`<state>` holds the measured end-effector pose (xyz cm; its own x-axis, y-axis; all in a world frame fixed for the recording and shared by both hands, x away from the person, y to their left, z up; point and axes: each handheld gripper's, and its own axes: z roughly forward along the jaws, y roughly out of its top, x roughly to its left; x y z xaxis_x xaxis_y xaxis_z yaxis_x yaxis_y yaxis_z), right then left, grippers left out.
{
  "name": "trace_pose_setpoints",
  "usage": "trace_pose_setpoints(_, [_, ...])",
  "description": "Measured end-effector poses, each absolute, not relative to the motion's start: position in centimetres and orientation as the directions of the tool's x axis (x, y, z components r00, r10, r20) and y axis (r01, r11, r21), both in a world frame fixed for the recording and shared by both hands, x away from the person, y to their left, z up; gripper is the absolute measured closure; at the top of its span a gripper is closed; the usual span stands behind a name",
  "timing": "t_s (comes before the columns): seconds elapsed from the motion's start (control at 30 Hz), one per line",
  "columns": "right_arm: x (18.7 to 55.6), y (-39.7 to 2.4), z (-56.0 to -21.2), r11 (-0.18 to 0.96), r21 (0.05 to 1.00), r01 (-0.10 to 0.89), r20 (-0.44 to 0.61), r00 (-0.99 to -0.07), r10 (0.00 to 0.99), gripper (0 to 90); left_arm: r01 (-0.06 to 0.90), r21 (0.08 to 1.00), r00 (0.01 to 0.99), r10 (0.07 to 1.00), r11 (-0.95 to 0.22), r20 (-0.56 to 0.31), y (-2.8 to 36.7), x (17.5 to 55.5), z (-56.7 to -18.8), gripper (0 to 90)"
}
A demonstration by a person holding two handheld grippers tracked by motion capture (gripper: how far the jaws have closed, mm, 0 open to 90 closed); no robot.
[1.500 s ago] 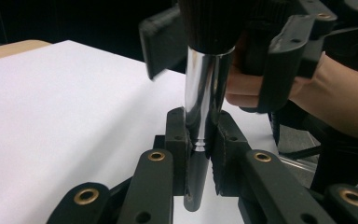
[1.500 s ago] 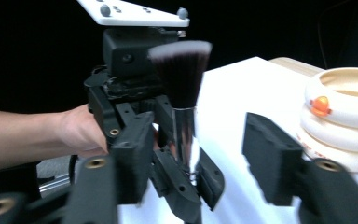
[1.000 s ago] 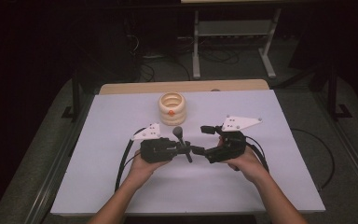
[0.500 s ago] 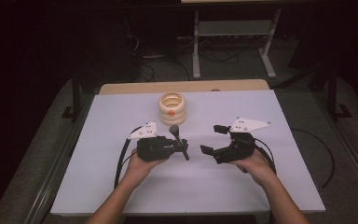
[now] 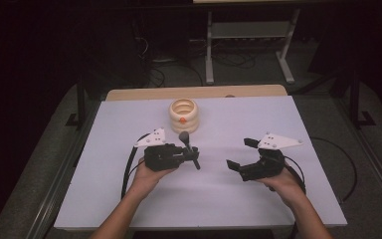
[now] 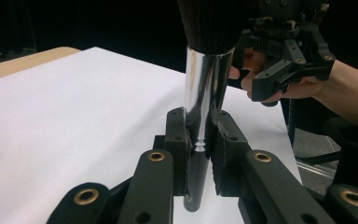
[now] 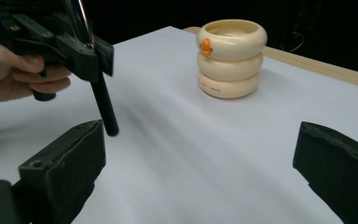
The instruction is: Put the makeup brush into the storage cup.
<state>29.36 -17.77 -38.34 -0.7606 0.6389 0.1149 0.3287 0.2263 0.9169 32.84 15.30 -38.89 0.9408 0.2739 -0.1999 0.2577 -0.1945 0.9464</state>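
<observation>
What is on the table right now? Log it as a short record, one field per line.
surface: white table
held item: makeup brush, dark bristles up, silver ferrule, black handle
left gripper: shut on the brush's ferrule
right gripper: open, empty, apart from the brush
container: cream ribbed holder with an orange mark, upright at the far middle, untouched
brush tip: black handle end low over the table; contact cannot be told

White table (image 5: 129, 199) with a tan far edge; cream ribbed holder (image 5: 183, 115) — one orange dot (near its rim); black grippers, both; brush (image 6: 205, 107) — silver ferrule, black handle and bristles.
</observation>
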Motion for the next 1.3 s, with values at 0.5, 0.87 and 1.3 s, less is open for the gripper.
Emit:
trace_pose_setpoints(0.5, [27.4, -21.3, -39.5, 0.185, 0.92, 0.345, 0.118, -0.694, 0.71, 1.8, 0.246, 0.95, 0.938, 0.296, -0.192, -0.182, 16.1, 33.5, -38.2, 78.5])
trace_pose_setpoints(0.87, [26.3, -23.1, -40.4, 0.166, 0.918, 0.36, 0.125, -0.66, 0.741, 1.8, 0.235, 0.952, 0.938, 0.304, -0.199, -0.167, 16.4, 34.1, -37.4, 78.4])
trace_pose_setpoints(1.3, [25.9, -24.3, -41.2, 0.145, 0.913, 0.382, 0.136, -0.618, 0.774, 1.8, 0.23, 0.953, 0.934, 0.32, -0.197, -0.159, 16.7, 35.2, -37.0, 78.5])
